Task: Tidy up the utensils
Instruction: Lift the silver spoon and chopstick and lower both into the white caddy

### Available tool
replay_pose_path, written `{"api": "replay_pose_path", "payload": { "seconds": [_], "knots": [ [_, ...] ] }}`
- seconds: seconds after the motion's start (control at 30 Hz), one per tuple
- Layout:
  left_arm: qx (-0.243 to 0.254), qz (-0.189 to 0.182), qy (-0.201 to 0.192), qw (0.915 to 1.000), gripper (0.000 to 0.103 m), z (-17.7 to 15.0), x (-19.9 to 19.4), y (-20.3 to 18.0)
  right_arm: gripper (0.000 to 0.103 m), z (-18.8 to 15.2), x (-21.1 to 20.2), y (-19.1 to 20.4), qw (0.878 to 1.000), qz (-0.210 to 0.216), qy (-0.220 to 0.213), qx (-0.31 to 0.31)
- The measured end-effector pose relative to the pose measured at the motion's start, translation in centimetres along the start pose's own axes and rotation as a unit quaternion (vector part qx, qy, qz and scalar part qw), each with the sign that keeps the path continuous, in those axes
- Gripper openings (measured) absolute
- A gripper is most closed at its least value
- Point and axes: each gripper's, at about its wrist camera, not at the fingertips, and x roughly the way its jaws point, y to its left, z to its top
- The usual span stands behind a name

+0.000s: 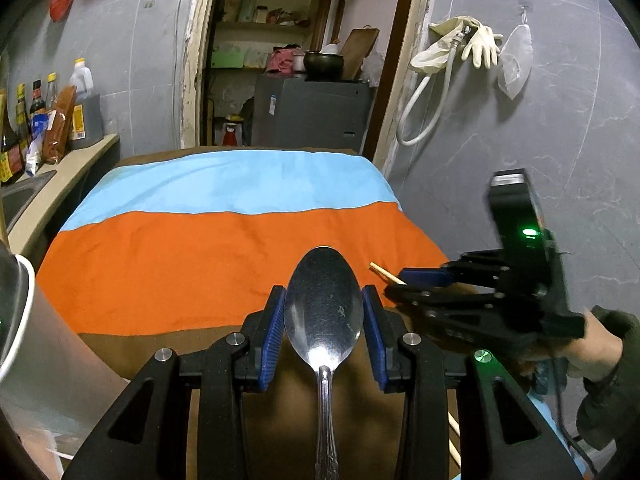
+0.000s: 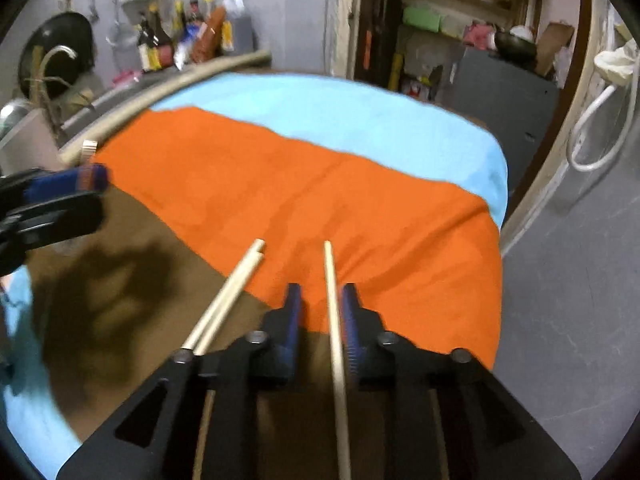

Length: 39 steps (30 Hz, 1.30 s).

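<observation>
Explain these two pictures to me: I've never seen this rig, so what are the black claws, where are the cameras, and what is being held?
Each claw is a two-finger gripper held in a person's hand, with a fisheye camera looking out along its fingers. The left wrist view shows the left gripper around the bowl of a metal spoon; whether it pinches it is unclear. The right gripper has one chopstick between its blue pads, apparently against one pad; two more chopsticks lie beside it. Below is a table under an orange, blue and brown cloth. A grey cup stands at the left.

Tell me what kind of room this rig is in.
Most likely a home kitchen. Sauce bottles line a counter beside a sink, rubber gloves hang on the tiled wall, and a pantry shelf shows through the doorway behind the cloth-covered table.
</observation>
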Motion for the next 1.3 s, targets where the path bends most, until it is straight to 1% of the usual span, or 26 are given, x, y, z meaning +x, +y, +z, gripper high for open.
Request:
{"api": "replay_pose_path", "payload": {
  "seconds": [0.17, 0.23, 0.27, 0.33, 0.37, 0.43, 0.53, 0.63, 0.7, 0.73, 0.77, 0.8, 0.83, 0.9, 0.93, 1.0, 1.07, 1.1, 1.2, 1.27, 1.3],
  "knots": [
    [-0.002, -0.003, 0.001, 1.0, 0.032, -0.1, -0.1, 0.0, 0.02, 1.0, 1.1, -0.6, 1.0, 0.012, 0.018, 0.014],
    [-0.004, -0.003, 0.0, 1.0, 0.032, -0.2, -0.1, 0.2, 0.014, 1.4, 1.3, -1.1, 0.999, 0.018, 0.026, 0.022],
    [-0.004, -0.004, -0.001, 1.0, 0.032, -0.1, -0.2, 0.2, 0.006, 1.6, 1.3, -1.2, 0.999, 0.017, 0.03, 0.025],
    [-0.009, -0.007, -0.009, 0.9999, 0.032, -0.1, -0.7, 0.4, 0.003, 1.7, 1.0, -1.1, 0.999, 0.018, 0.033, 0.03],
    [-0.01, -0.01, -0.013, 0.9998, 0.032, 0.0, -1.0, 0.6, 0.003, 1.6, 0.5, -1.4, 0.999, 0.027, 0.024, 0.041],
    [-0.013, -0.013, -0.026, 0.9995, 0.032, 0.0, -1.9, 0.7, 0.003, 1.4, -1.2, -1.9, 0.996, 0.042, -0.011, 0.073],
    [-0.018, -0.017, -0.043, 0.9988, 0.032, 0.2, -3.4, 0.9, 0.003, 0.8, -4.1, -2.3, 0.989, 0.066, -0.068, 0.109],
    [-0.023, -0.019, -0.067, 0.9973, 0.032, 0.6, -5.3, 1.0, 0.003, 0.1, -7.7, -1.8, 0.978, 0.082, -0.14, 0.132],
    [-0.029, -0.02, -0.082, 0.996, 0.032, 0.8, -6.5, 1.2, 0.003, -0.1, -9.2, -1.1, 0.972, 0.084, -0.175, 0.131],
    [-0.032, -0.02, -0.093, 0.995, 0.032, 1.1, -7.4, 1.3, 0.003, -0.1, -10.4, -0.4, 0.967, 0.085, -0.203, 0.127],
    [-0.034, -0.02, -0.1, 0.9942, 0.032, 1.2, -8.0, 1.5, 0.003, -0.1, -11.2, -0.1, 0.963, 0.087, -0.221, 0.125],
    [-0.036, -0.02, -0.112, 0.9929, 0.032, 1.5, -9.0, 1.6, 0.003, 0.0, -12.2, 0.6, 0.957, 0.094, -0.245, 0.123],
    [-0.038, -0.02, -0.119, 0.9919, 0.032, 1.6, -9.7, 1.8, 0.003, 0.4, -12.8, 1.0, 0.953, 0.099, -0.26, 0.12],
    [-0.041, -0.015, -0.14, 0.9892, 0.032, 2.2, -11.4, 2.2, 0.003, 1.2, -14.6, 2.7, 0.939, 0.116, -0.306, 0.103],
    [-0.042, -0.011, -0.148, 0.988, 0.032, 2.4, -12.1, 2.5, 0.003, 1.7, -15.1, 3.2, 0.935, 0.122, -0.318, 0.097],
    [-0.043, -0.004, -0.168, 0.9848, 0.032, 3.0, -13.6, 3.1, 0.003, 2.9, -16.6, 5.1, 0.92, 0.143, -0.356, 0.081],
    [-0.05, 0.007, -0.189, 0.9808, 0.032, 3.4, -15.2, 4.2, 0.003, 4.1, -17.6, 6.8, 0.907, 0.159, -0.383, 0.069],
    [-0.053, 0.014, -0.198, 0.9786, 0.032, 3.7, -16.0, 4.8, 0.003, 4.6, -18.0, 7.5, 0.902, 0.165, -0.394, 0.065],
    [-0.071, 0.043, -0.233, 0.969, 0.032, 4.0, -18.2, 7.1, 0.003, 6.7, -18.8, 10.1, 0.88, 0.19, -0.432, 0.059],
    [-0.085, 0.065, -0.259, 0.9601, 0.032, 4.2, -19.7, 8.9, 0.003, 7.9, -18.9, 11.3, 0.866, 0.205, -0.452, 0.059],
    [-0.088, 0.071, -0.264, 0.9578, 0.032, 4.2, -20.1, 9.5, 0.003, 8.5, -18.8, 12.0, 0.859, 0.214, -0.462, 0.06]
  ]
}}
